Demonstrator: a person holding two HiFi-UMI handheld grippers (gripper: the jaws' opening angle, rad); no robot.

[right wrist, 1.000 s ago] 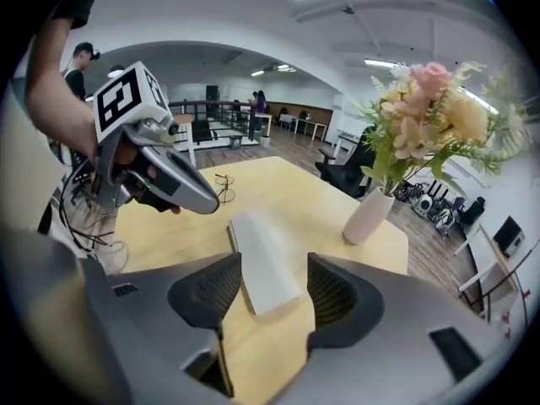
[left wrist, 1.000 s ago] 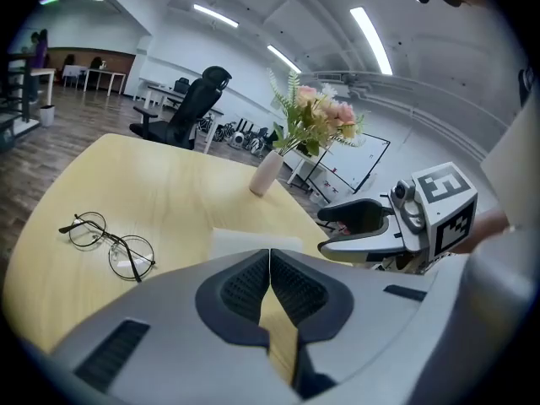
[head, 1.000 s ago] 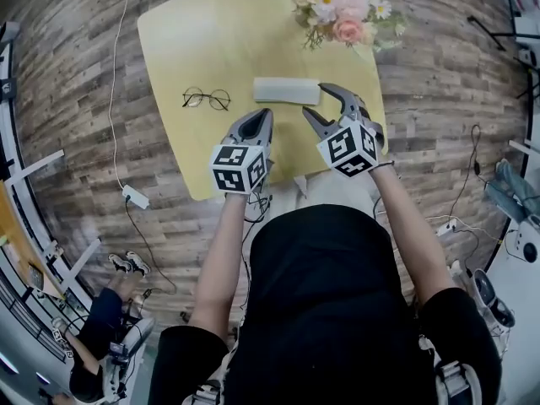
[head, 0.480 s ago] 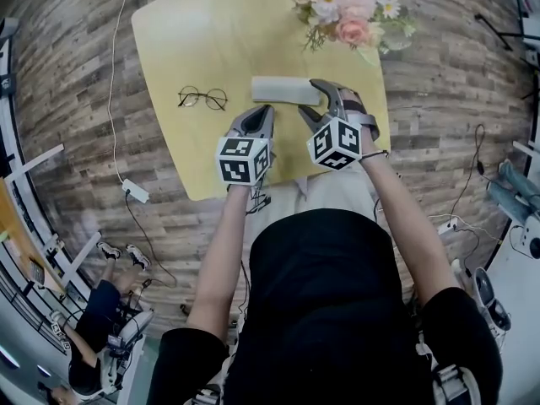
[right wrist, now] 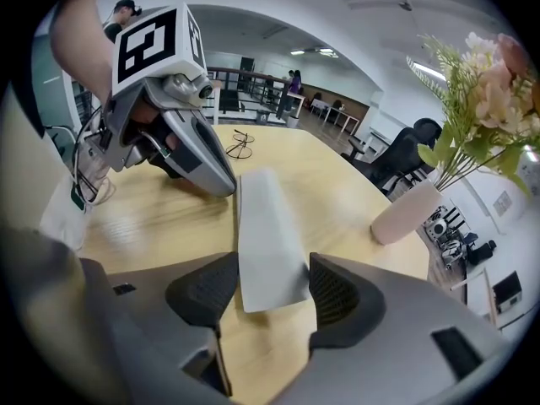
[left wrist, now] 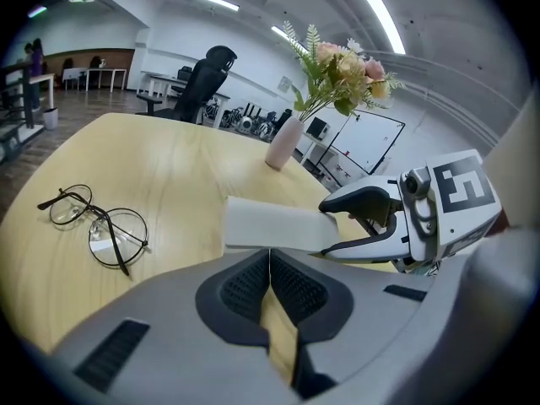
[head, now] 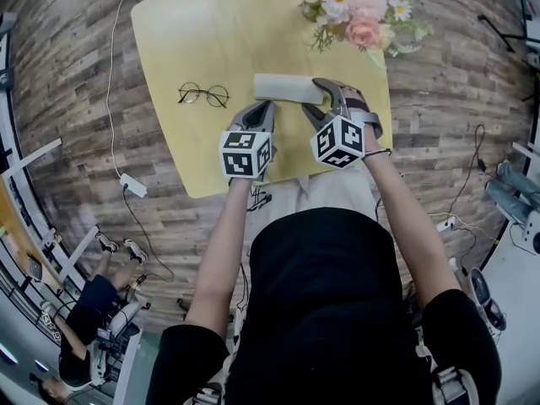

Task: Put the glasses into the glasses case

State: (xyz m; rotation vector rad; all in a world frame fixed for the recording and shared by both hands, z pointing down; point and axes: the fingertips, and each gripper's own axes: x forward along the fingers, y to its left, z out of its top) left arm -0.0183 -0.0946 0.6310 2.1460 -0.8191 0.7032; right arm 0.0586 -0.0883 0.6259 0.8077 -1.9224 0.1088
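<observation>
In the head view, a yellow wooden surface [head: 169, 40] fills the upper half of the frame. The glasses [head: 203, 96] lie open at centre left, well apart from the pale grey glasses case [head: 287, 89] at centre. A bunch of flowers [head: 354, 7] stands at the upper right. The left gripper [head: 257, 112] hangs just below the case's left part, and the right gripper [head: 321, 101] straddles its right end.

In the left gripper view, the left gripper [left wrist: 268, 285] sits at the bottom centre with its fingers pressed together and nothing between them. The case [left wrist: 274, 226] lies just beyond them, the glasses [left wrist: 97, 226] to the left, and a pink vase [left wrist: 283, 142] further back.

In the right gripper view, the right gripper [right wrist: 270, 289] has its fingers wide apart, having just eased slightly closer. The near end of the case [right wrist: 266, 226] lies between them, apparently not squeezed, though the gaps at the pads are thin. The left gripper [right wrist: 181, 154] is at the upper left, beside the case.
</observation>
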